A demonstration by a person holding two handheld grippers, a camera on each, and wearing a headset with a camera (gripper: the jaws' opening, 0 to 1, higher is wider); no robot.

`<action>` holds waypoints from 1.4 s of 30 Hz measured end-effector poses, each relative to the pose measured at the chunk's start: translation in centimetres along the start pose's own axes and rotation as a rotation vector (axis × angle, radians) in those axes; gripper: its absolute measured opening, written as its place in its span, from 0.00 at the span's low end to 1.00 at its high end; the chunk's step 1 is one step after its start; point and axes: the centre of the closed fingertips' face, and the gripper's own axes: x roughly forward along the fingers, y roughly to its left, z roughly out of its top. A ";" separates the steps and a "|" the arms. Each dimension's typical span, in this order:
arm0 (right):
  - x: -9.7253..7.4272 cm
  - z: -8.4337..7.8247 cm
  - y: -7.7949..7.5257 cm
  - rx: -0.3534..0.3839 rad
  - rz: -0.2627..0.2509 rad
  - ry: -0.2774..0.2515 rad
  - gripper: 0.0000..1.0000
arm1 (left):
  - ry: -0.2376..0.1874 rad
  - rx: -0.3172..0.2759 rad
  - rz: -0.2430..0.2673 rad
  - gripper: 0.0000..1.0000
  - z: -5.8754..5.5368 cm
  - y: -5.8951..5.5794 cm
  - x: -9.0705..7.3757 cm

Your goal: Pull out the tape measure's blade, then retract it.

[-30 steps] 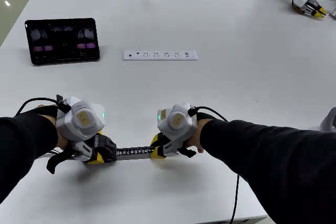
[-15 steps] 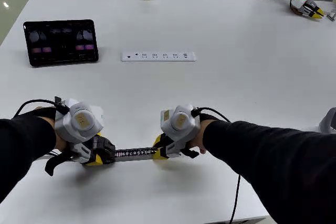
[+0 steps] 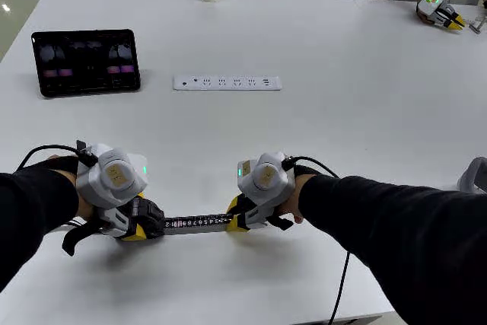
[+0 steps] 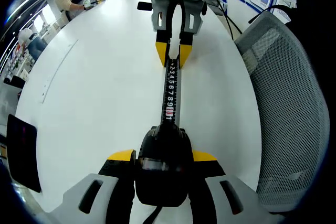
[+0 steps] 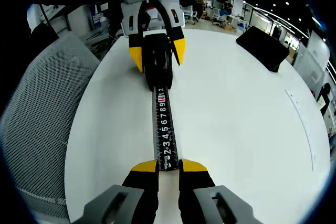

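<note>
The head view looks steeply down from above the tabletop's (image 3: pixel 342 112) near edge, facing far, with the work close below. The left tool's (image 3: pixel 143 224) view sits low, right behind the tape measure's case (image 4: pixel 163 166), facing right along the blade (image 4: pixel 170 85). The right tool's (image 3: pixel 234 222) view faces left along it, low and close. All three share that blade.

Your left tool (image 3: pixel 143 222) sits low by the near edge of the counter (image 3: pixel 342 97), jaws clamped around the tape measure case (image 4: pixel 164 163). Your right tool (image 3: pixel 236 223) faces it, jaws pinched on the end of the blade (image 5: pixel 165 124). Your left forearm (image 3: pixel 30 211) and right forearm (image 3: pixel 380 226) angle inward.
</note>
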 end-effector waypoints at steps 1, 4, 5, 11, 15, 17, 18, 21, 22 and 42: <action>0.0 0.0 0.0 0.000 0.000 0.000 0.10 | -0.001 0.001 0.000 0.33 0.0 0.0 0.0; -0.1 -0.2 0.0 0.003 -0.002 -0.001 0.10 | -0.003 0.001 0.004 0.33 0.0 0.0 0.0; -0.1 -0.2 -0.1 0.005 -0.002 0.000 0.10 | -0.003 0.000 0.004 0.33 0.0 0.0 0.0; -0.2 -0.5 0.1 0.015 -0.004 0.000 0.10 | -0.003 0.001 0.006 0.33 0.0 0.0 0.0; -0.3 -0.7 0.0 0.015 -0.002 0.000 0.10 | -0.002 0.000 0.008 0.33 0.0 -0.1 0.0; -0.4 -0.8 0.0 0.018 -0.003 0.000 0.10 | 0.000 -0.003 0.008 0.33 0.0 -0.1 0.0; -0.4 -0.9 0.0 0.019 -0.004 0.001 0.10 | 0.000 -0.004 0.008 0.33 0.0 -0.1 0.0; -0.5 -1.0 0.0 0.021 -0.004 0.003 0.10 | 0.001 -0.006 0.006 0.33 0.0 -0.1 0.1; -0.6 -1.1 0.0 0.019 -0.004 0.004 0.10 | 0.002 -0.007 0.004 0.33 0.0 -0.1 0.1; -1.1 -2.0 0.0 0.017 -0.002 0.014 0.10 | 0.006 -0.010 -0.002 0.33 0.0 0.0 0.1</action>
